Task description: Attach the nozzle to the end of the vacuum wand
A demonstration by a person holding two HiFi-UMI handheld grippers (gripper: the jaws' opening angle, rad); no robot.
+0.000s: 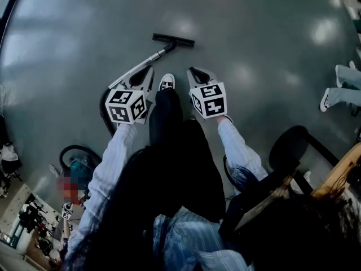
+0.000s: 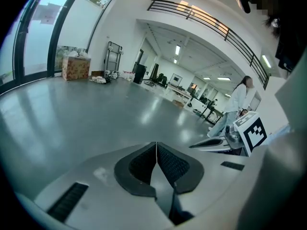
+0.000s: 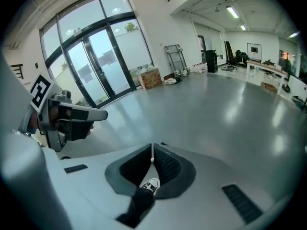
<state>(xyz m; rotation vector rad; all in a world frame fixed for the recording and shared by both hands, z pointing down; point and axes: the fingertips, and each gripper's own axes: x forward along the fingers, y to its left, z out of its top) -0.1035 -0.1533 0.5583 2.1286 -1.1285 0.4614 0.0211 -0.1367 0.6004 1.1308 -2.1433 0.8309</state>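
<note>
The nozzle point(image 1: 173, 40) is lying on the floor point(image 1: 265, 33) and is seeming already joined to the far end of the vacuum wand point(image 1: 140, 66), so the step is probably the drawing away. To do it well, the person should be keeping both grippers clear of the wand, not knocking the joint. The left gripper point(image 1: 148, 71) and the right gripper point(image 1: 195, 71) are holding their jaws together on nothing. The nozzle is lying beyond both tips, well below them.
</note>
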